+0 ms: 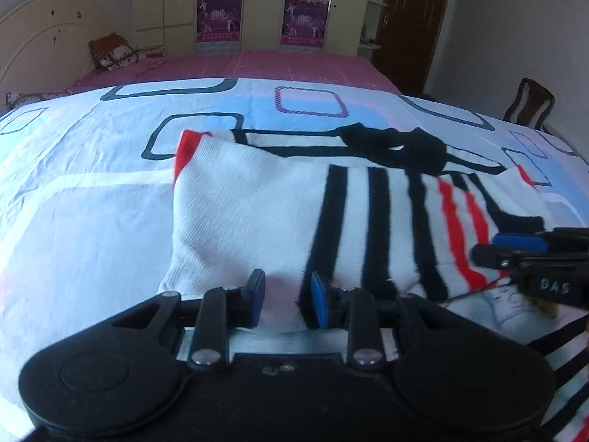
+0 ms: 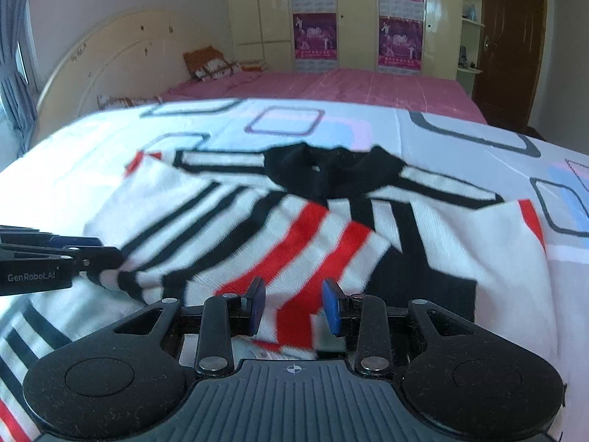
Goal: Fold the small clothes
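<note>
Two grippers work a striped shirt on a bed.

The left gripper (image 1: 283, 300) and right gripper (image 2: 294, 305) each clench a fold of the white shirt (image 1: 257, 199), striped black and red, which lies on the patterned bedsheet (image 1: 92, 184) with its black collar (image 2: 324, 169) at the far edge.

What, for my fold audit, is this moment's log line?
item: striped shirt on bed sheet | left gripper: grip unclear | right gripper: shut on shirt

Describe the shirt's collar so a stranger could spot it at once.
Start at the bed sheet, white with outlined squares. On it lies a striped shirt, white with black and red bands. The collar sits at the shirt's far edge: a solid black, crumpled ring, the only unstriped part.
</note>
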Demonstrator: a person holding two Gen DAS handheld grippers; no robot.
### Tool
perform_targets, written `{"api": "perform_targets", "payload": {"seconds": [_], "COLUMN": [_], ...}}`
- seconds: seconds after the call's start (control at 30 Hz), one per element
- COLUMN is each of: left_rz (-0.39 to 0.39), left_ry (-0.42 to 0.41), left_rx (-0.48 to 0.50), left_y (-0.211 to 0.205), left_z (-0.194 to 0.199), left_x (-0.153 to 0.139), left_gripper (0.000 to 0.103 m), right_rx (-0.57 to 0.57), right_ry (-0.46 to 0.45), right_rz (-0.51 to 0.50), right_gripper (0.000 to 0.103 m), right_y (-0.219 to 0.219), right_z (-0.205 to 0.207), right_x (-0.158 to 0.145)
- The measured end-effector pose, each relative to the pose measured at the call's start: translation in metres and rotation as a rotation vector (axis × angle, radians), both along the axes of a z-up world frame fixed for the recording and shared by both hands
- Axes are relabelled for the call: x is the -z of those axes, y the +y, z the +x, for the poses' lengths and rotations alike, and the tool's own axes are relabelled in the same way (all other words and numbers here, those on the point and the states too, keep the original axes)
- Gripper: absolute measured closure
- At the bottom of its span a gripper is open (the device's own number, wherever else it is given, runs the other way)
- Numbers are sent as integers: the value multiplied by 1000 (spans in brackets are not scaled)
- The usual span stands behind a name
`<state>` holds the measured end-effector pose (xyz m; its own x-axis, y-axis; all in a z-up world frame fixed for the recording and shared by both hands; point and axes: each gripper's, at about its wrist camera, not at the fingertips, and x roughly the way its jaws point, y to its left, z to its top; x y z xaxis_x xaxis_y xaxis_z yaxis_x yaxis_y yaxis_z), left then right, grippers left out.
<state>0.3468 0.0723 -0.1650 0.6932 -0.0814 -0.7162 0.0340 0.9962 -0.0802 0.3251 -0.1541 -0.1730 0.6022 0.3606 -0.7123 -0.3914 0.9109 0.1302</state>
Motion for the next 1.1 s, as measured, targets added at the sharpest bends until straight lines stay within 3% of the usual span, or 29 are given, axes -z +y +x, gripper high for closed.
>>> {"api": "perform_targets", "payload": {"seconds": [0.37,0.9,1.1], "left_rz": [-3,54,93], "left_ry": [10,38,69], "left_rx": [-6,-46,-86], "left_y": [4,-9,-18], "left_z": [4,8,10], "left_x": [0,-2,-10], "left_gripper": [75,76,76], "right_rx": [115,75,20], "right_ry": [1,-3,42], "right_rz": [-36,-41,-33], "right_gripper": [69,68,66], "right_y": [-44,-48,-51], "right_z": [6,3,13], "right_x": [5,9,2]}}
